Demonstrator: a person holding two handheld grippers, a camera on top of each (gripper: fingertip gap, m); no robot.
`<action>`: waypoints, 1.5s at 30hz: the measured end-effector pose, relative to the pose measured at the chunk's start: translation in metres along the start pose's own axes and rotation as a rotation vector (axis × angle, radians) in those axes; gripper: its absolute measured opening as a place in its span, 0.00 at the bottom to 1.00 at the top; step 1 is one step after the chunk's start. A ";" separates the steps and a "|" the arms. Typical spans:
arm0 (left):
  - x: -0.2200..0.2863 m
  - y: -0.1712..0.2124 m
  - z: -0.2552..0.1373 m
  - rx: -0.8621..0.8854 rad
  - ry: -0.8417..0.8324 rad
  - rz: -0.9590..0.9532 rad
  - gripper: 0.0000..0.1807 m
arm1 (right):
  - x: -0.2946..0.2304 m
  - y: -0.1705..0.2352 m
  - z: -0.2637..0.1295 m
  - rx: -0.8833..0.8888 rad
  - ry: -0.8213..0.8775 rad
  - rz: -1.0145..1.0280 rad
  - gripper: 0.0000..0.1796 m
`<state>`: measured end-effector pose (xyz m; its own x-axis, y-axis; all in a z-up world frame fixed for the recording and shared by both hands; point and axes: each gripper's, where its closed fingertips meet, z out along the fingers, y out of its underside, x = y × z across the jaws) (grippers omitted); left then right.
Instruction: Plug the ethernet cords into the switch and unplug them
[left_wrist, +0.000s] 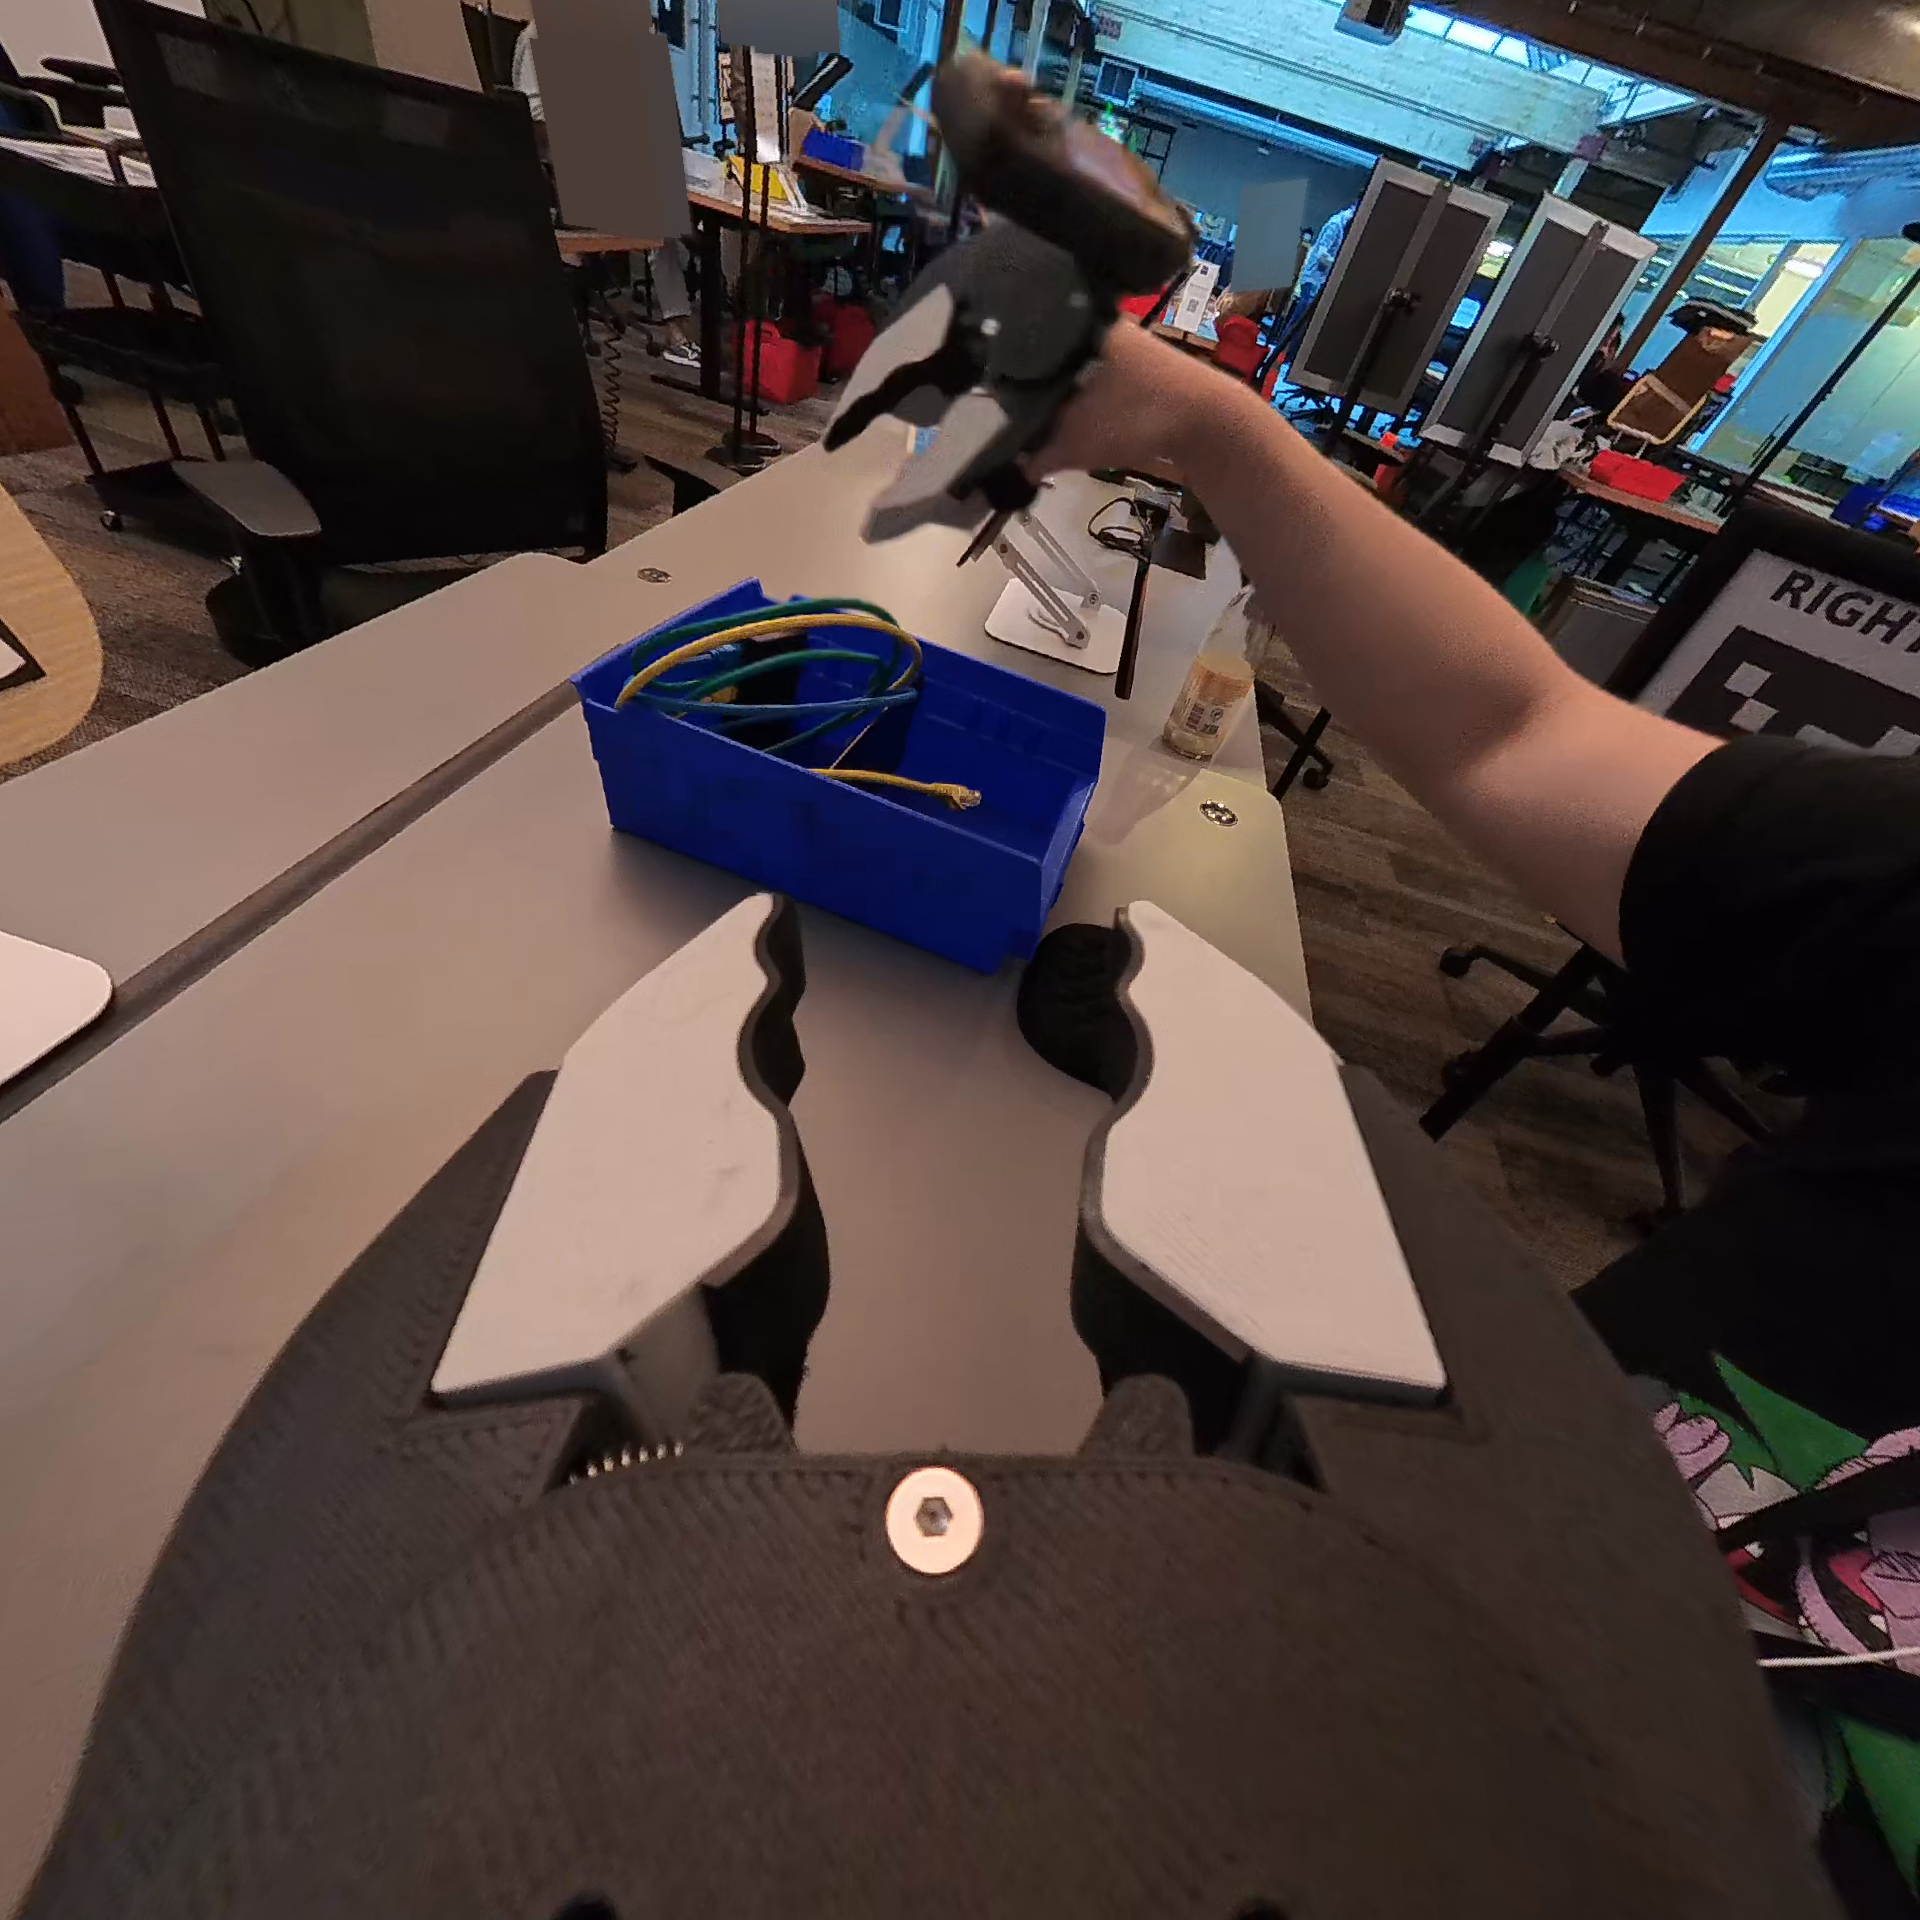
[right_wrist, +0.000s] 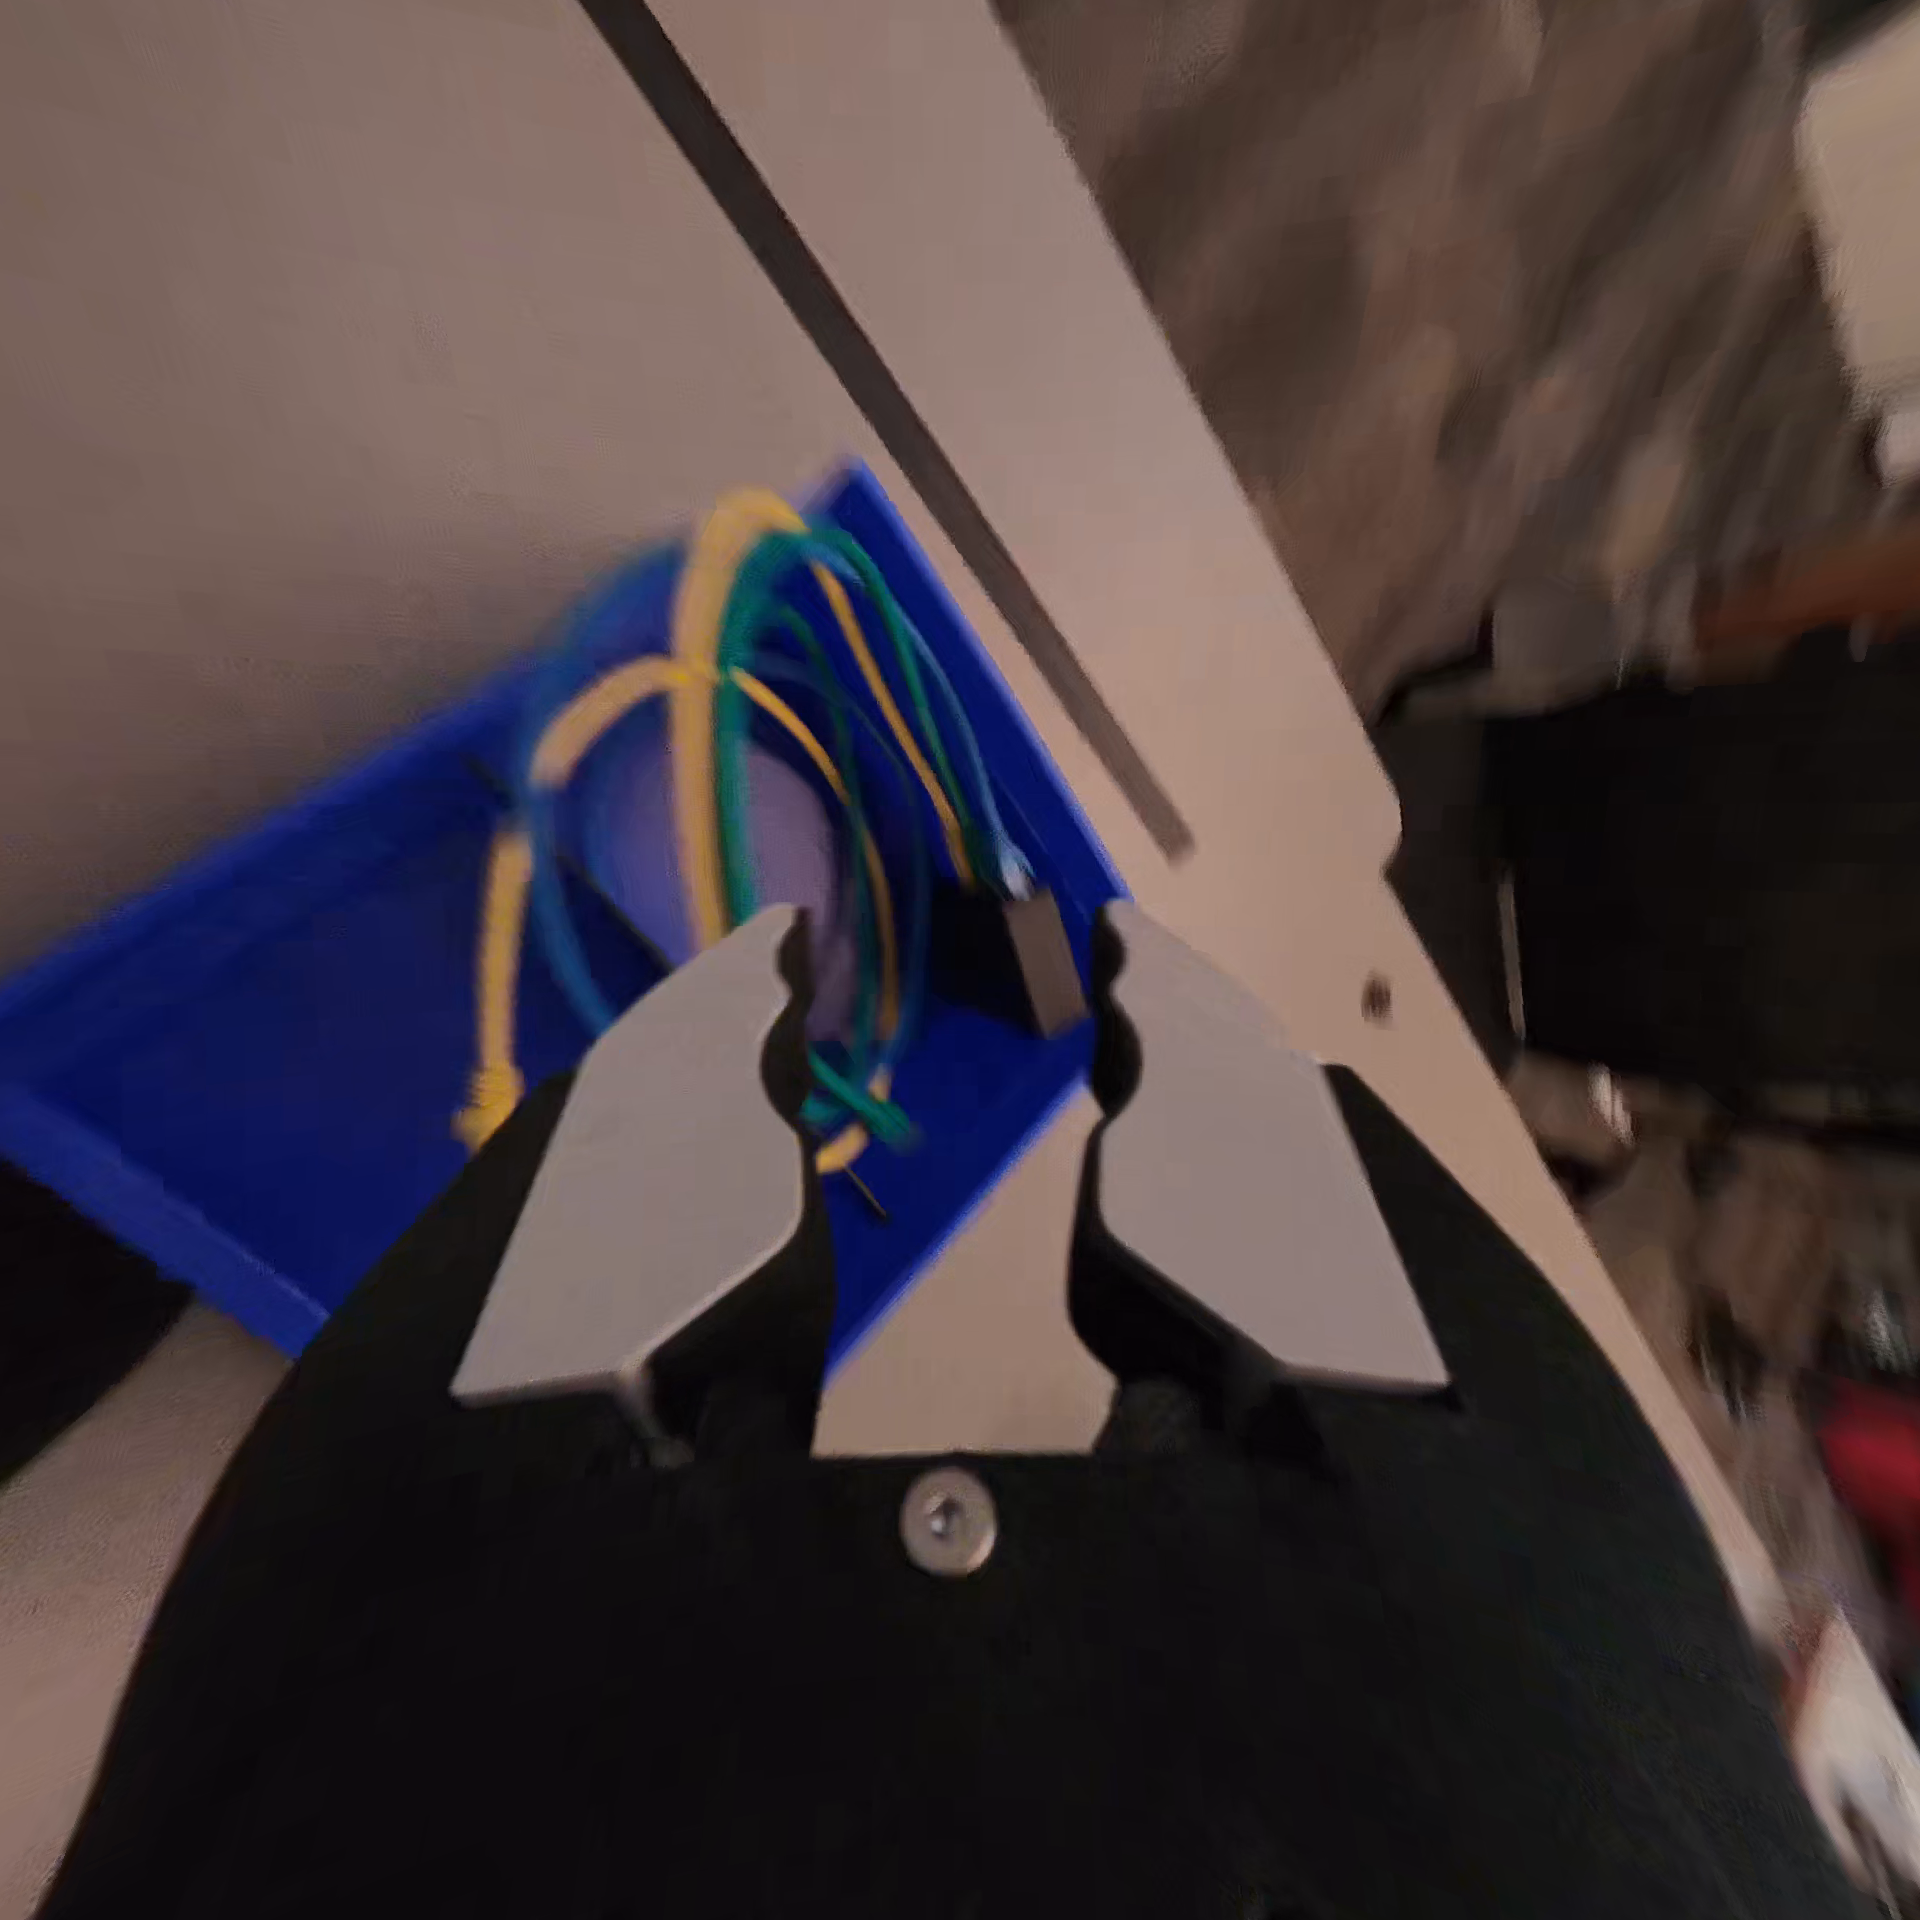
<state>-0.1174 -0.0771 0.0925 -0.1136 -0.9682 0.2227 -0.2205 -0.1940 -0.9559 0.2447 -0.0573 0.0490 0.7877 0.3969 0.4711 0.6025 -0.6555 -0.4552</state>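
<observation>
A blue plastic bin (left_wrist: 831, 831) sits on the grey table (left_wrist: 312, 1039) and holds coiled yellow, green and blue ethernet cords (left_wrist: 769, 665). A yellow cord end (left_wrist: 951, 795) lies over the bin's inside. My left gripper (left_wrist: 951, 914) is open and empty, low over the table just short of the bin. My right gripper (left_wrist: 878, 473) is raised high above the bin, open and empty. In the blurred right wrist view, the right gripper (right_wrist: 945, 920) looks down at the bin (right_wrist: 208, 1039), the cords (right_wrist: 727, 727) and a small dark switch (right_wrist: 1023, 966) in the bin's corner.
A black office chair (left_wrist: 343, 343) stands behind the table to the left. A small bottle (left_wrist: 1210, 691) and a white stand (left_wrist: 1055, 613) sit at the table's far right. A seam (right_wrist: 883, 416) runs across the table. The table edge (left_wrist: 1288, 935) drops to carpet on the right. Across from one pair of fingers to the other is roughly 35 centimeters.
</observation>
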 end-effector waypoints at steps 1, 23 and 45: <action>0.001 0.000 0.000 0.002 0.001 0.001 0.31 | -0.018 -0.011 -0.011 0.114 -0.009 -0.023 0.37; 0.003 -0.006 -0.007 0.032 0.023 -0.012 0.31 | -0.032 0.037 0.059 -0.010 0.146 -0.114 0.09; -0.062 -0.015 -0.193 0.087 -0.914 0.030 0.36 | -0.020 0.162 0.022 -0.046 0.076 0.525 0.41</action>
<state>-0.2935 0.0166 0.1299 0.7001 -0.7141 -0.0052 -0.1517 -0.1416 -0.9782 0.3290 -0.1573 -0.0509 0.9692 -0.0390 0.2432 0.1220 -0.7815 -0.6119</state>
